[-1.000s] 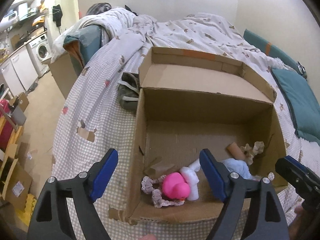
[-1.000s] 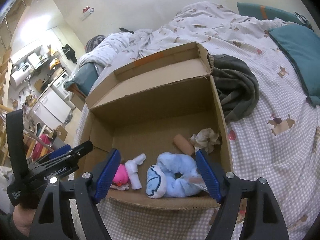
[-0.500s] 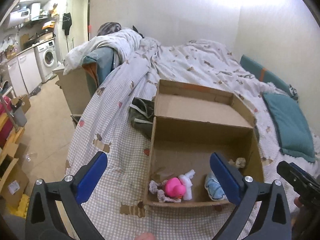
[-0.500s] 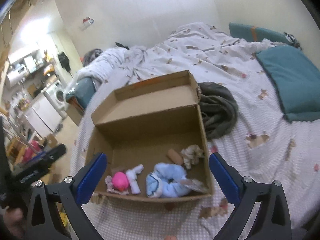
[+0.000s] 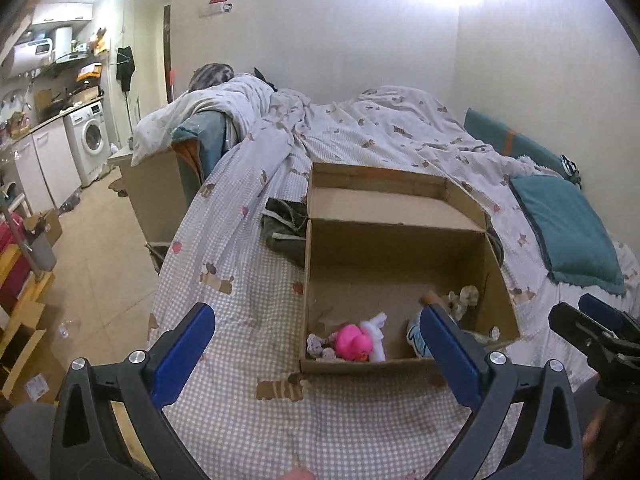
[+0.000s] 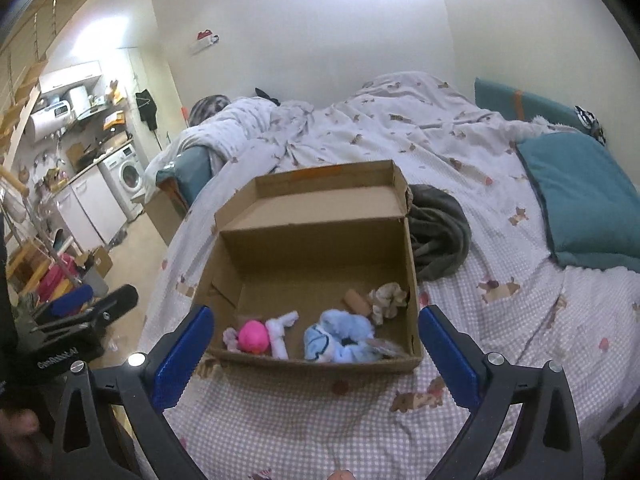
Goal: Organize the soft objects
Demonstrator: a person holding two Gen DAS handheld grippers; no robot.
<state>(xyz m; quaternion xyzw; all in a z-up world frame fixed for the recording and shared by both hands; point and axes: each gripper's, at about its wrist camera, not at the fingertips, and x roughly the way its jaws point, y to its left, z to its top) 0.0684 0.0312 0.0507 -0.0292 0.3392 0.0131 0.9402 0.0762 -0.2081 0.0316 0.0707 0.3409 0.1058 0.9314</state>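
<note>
Right wrist view: the cardboard box (image 6: 316, 280) lies on the bed, ahead of and below both wide-open, empty grippers. Along the box's near wall lie the pink toy (image 6: 253, 335), the white sock (image 6: 280, 332), its long axis running toward the box's back wall, and the blue plush (image 6: 340, 336). The right gripper (image 6: 316, 354) seems nearer the plush, the left gripper (image 5: 316, 354) nearer the toy.

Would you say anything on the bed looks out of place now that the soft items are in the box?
Yes: a dark grey-green garment lies crumpled on the bedspread, against the cardboard box rather than in it. The pink toy and blue plush sit inside.
</note>
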